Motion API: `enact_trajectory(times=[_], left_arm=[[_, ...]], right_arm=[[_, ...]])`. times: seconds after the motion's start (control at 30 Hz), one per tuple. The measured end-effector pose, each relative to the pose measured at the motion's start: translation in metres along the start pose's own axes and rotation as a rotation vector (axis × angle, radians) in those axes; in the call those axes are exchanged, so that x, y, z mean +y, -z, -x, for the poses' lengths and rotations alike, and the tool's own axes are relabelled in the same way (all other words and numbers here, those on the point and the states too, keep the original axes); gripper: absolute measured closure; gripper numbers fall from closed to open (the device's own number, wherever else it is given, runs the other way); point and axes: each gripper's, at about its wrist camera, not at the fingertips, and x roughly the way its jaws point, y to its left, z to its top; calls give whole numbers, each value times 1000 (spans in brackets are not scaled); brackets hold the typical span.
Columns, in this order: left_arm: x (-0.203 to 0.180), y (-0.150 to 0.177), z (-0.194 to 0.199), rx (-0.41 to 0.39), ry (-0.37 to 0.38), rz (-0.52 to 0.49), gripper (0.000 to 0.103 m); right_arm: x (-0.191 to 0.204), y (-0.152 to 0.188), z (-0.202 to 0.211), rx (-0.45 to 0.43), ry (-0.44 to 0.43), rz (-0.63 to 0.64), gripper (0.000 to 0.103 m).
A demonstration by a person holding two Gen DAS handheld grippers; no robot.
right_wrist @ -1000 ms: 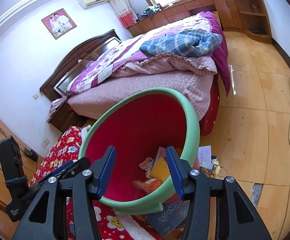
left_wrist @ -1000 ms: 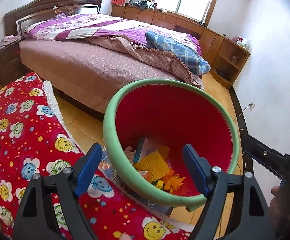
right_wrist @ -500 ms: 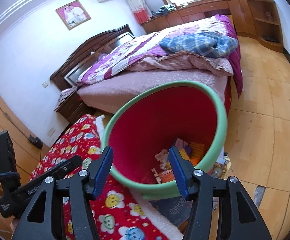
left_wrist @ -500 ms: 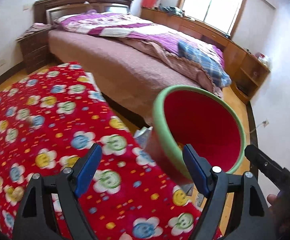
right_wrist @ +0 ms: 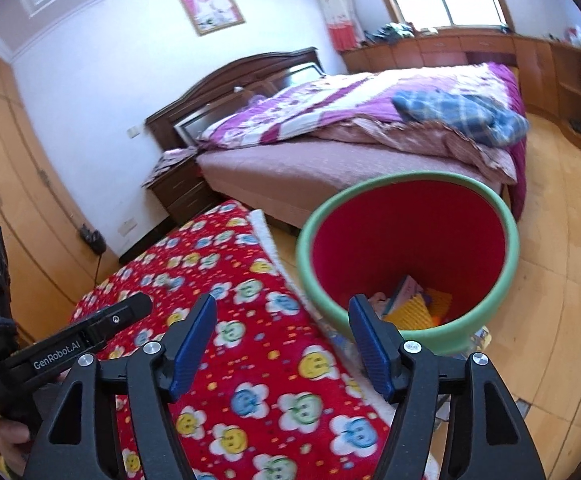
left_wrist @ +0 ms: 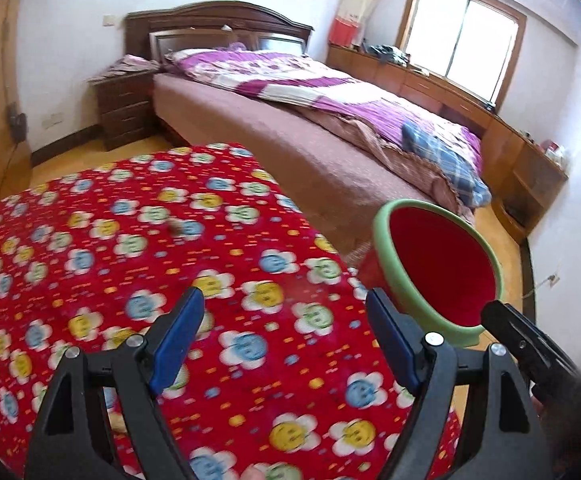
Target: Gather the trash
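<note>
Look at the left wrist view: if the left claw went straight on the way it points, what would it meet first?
Most likely the red blanket with smiley flowers. The open, empty left claw tilts down over it, and nothing lies between. Depth is hard to judge, but the bin sits off to the right of that line.

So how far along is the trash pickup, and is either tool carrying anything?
Done: several scraps, among them a yellow ridged piece, lie in the red bin. In hand: nothing. The left tool is open over the flowered blanket; the right tool has just been opening, with nothing between its pads. Left: a small dark bit on the blanket and papers on the floor beside the bin.
</note>
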Motion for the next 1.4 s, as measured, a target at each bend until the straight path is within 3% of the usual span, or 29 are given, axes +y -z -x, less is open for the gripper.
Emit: enact_trajectory(times=[0.3, 0.77, 1.4], left_arm=[[33, 24, 42, -64, -132, 28, 21], [56, 71, 67, -139, -274, 55, 21], [64, 110, 69, -169, -340, 77, 21]], right_arm=[[40, 22, 9, -33, -39, 96, 33], [68, 64, 16, -103, -42, 181, 33], [75, 101, 26, -110, -31, 224, 33]])
